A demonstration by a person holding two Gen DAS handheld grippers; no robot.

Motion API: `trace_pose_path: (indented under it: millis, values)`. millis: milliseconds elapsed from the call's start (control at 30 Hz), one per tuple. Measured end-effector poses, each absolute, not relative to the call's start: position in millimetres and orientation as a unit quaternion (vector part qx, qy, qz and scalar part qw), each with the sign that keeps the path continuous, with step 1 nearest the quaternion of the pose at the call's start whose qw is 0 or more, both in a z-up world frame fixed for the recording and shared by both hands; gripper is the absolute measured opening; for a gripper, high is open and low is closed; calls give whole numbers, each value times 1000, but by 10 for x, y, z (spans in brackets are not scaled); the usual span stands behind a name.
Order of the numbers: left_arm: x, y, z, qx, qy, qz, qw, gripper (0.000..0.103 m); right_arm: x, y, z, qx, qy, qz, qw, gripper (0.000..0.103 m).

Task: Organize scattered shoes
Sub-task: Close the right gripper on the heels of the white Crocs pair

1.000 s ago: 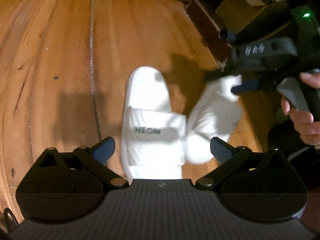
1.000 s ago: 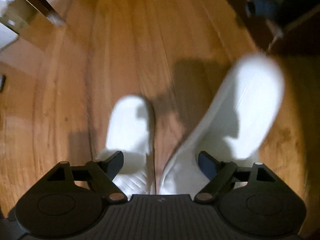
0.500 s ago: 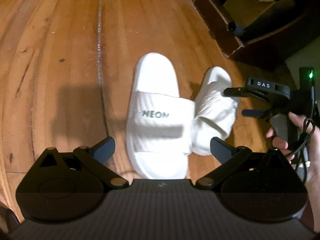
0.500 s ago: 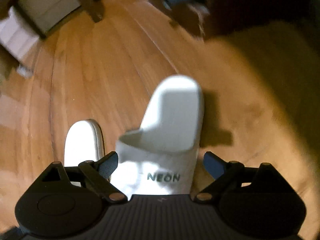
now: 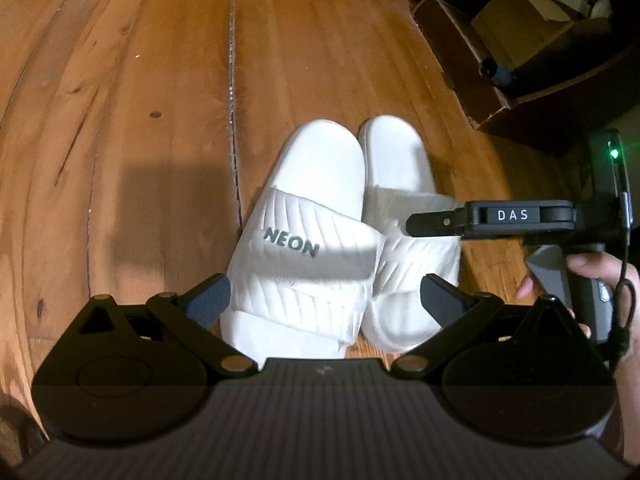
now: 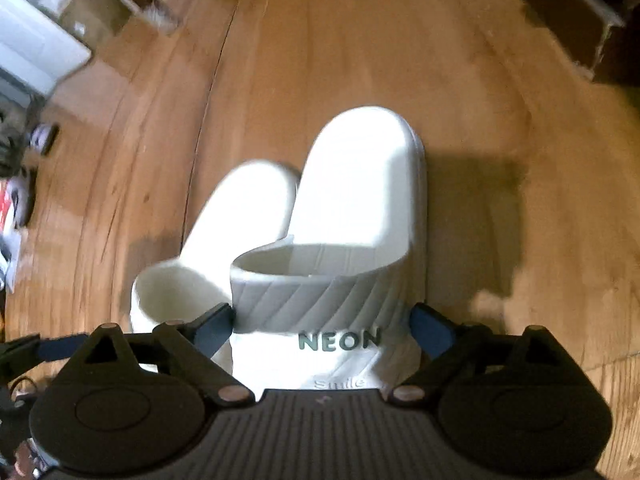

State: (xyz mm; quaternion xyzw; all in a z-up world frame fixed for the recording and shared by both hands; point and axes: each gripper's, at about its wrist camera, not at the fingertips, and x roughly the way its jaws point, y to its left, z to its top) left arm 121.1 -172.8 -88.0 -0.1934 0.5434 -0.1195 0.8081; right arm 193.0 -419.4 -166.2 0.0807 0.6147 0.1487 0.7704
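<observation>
Pairing step: both white slides sit side by side, touching, mid-floor. Left slide and right slide are each framed by spread jaws, gripped by neither: left gripper, right gripper. Next, probably lift clear and look for more shoes.

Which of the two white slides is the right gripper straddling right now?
The right-hand slide, the one farther from the left gripper. Its strap sits between the open fingers of the right gripper, while its twin lies just outside them.
</observation>
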Motion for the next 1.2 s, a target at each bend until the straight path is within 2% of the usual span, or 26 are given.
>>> trace_pose_path:
  millis: [167,233,300,433,533,600,700,767,800,833,933,1000,1067,1200]
  values:
    - [960,-1695,-635,-189,572,-118,789,103,1631,-4392,-1356,195,661,78,721,95]
    - [771,-1731,-476,-170,577,-129,789,103,1426,-4403,-1091,207,656,83,721,95]
    - [562,-1748,-319,-149,571,-138,795,103,1328,-4405,-943,215,645,106,725,95]
    - [117,-1792,-50,-118,563,-161,802,103,603,-4353,-372,228,600,150,752,97]
    - [-232,-1819,-74,-116,586,-186,780,103,-10,-4270,-184,186,558,152,795,99]
    - [-391,-1841,-172,-124,607,-202,758,103,-475,-4244,-209,142,525,126,829,99]
    - [-571,-1886,-425,-163,648,-237,705,103,-1009,-4300,-607,122,507,54,852,99]
    - [-639,-1929,-536,-180,668,-252,677,103,-1147,-4419,-934,157,523,26,837,90]
    - [-667,-1954,-576,-185,675,-257,667,103,-1161,-4486,-1055,171,537,17,826,78]
    - [-687,-1997,-587,-183,678,-261,662,103,-1170,-4551,-1165,182,551,8,815,60]
    - [-715,-2159,-615,-187,685,-279,646,103,-1161,-4664,-1175,192,549,9,814,61]
    - [-690,-2250,-622,-199,686,-290,636,103,-1077,-4656,-1125,179,562,23,807,66]
    - [-685,-2319,-620,-198,686,-294,635,103,-893,-4502,-1072,122,588,66,797,72]
    - [-733,-2379,-633,-186,689,-287,639,103,-540,-4269,-1208,23,666,101,738,72]
